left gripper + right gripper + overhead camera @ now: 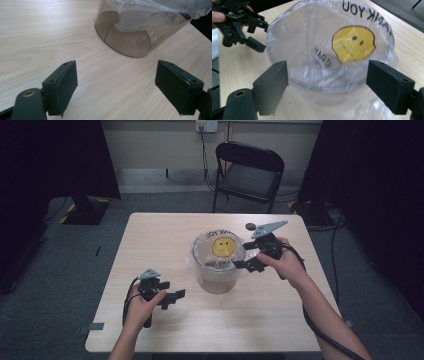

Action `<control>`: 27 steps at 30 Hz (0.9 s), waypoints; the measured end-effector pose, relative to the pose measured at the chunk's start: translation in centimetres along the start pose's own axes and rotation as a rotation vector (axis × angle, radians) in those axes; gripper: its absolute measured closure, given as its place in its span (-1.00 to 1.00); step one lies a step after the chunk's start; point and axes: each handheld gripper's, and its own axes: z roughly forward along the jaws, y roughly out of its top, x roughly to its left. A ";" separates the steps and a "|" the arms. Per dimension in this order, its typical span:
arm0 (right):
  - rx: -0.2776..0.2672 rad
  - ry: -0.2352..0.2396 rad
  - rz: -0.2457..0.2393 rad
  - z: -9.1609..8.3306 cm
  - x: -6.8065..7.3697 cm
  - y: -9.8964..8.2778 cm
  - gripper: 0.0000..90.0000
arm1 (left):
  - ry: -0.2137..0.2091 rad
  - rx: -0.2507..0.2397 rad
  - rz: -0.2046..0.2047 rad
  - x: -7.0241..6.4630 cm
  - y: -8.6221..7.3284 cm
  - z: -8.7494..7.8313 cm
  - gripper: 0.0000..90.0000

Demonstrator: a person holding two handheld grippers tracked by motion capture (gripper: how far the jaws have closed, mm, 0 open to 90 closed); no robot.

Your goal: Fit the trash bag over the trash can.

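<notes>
A clear bin [216, 270] lined with a smiley-face plastic bag [222, 247] is set mid-counter [165, 235], well clear of every edge. The right gripper [248, 256] is held at the rim, fingers spread apart and gripping nothing. The left gripper [175, 297] is poised over bare counter nearby, fingers likewise apart.

My right gripper [325, 86] jaws wide apart, nothing between pads, over near rim of bin [287, 75]. Clear bag [317, 32] lines bin, stretched over its mouth. On bag: yellow smiley [353, 43], black letters above it, more print lower inside. Bin on table [239, 65]. My left gripper [239, 30] top left, just beside bin's far rim.
</notes>
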 end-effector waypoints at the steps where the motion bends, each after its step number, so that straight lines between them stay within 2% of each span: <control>1: -0.012 0.009 0.001 -0.4 0.1 -0.5 -0.62 | 0.002 0.003 0.003 0.0 0.0 0.1 -0.61; 6: -0.043 -0.017 0.034 -2.3 -0.1 -3.1 -0.62 | 0.011 0.019 0.013 0.2 -0.3 0.5 -0.60; 12: -0.044 -0.039 0.058 -3.4 -0.5 -5.6 -0.62 | 0.012 0.030 0.024 0.2 -0.6 0.6 -0.60; 15: -0.031 -0.055 0.059 -3.3 -0.6 -6.9 -0.62 | 0.018 0.034 0.028 0.3 -0.7 0.7 -0.60; 27: -0.021 -0.059 0.118 -1.8 -1.0 -11.7 -0.62 | 0.050 0.043 0.047 0.8 -1.2 0.9 -0.59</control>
